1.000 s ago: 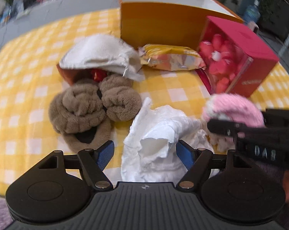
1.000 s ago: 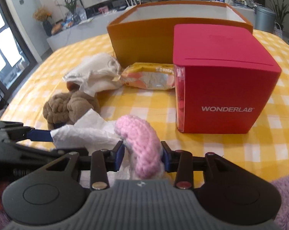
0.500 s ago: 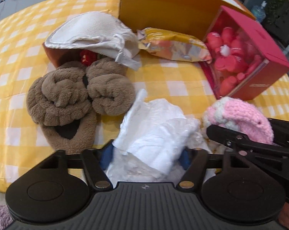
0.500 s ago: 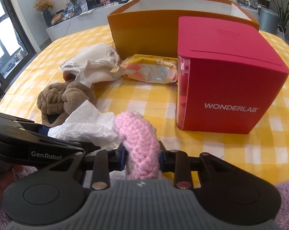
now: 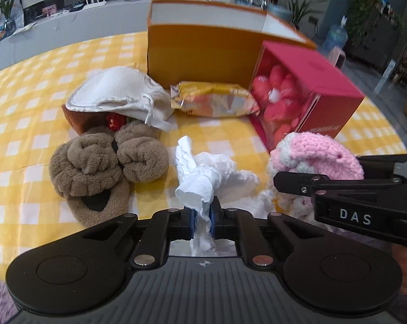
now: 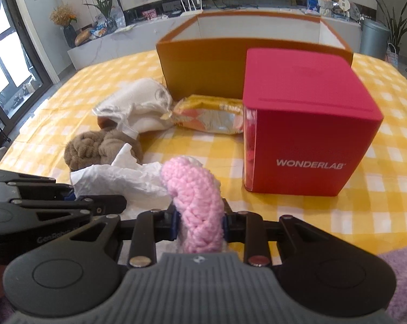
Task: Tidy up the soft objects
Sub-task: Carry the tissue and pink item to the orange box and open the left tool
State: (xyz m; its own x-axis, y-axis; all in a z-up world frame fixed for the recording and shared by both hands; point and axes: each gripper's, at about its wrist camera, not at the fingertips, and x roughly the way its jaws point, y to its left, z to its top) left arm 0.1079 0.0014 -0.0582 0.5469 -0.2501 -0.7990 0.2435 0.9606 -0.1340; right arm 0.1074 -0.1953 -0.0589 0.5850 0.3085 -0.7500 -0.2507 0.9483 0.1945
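My left gripper [image 5: 202, 220] has its jaws closing, and its blue pads press on a crumpled white tissue [image 5: 209, 178], which bulges out above them. Just to its right, my right gripper [image 6: 198, 222] is shut on a pink and white knitted piece [image 6: 195, 202]; the same piece [image 5: 319, 156] and that gripper's black arm show at the right of the left wrist view. A pair of fuzzy brown slippers [image 5: 101, 164] lies on the yellow checked cloth to the left.
An open orange box [image 5: 200, 46] stands at the back. In front of it are a red WONDERLAB box [image 6: 306, 124], a yellow snack packet [image 5: 214, 102] and a white padded cloth [image 5: 117, 91] over a brown thing. Checked table [image 6: 325, 210] shows bare at the right.
The left gripper's jaws came together from wide open onto the tissue and lifted it a little. The right gripper tightened slightly on the knitted piece and stayed where it was.
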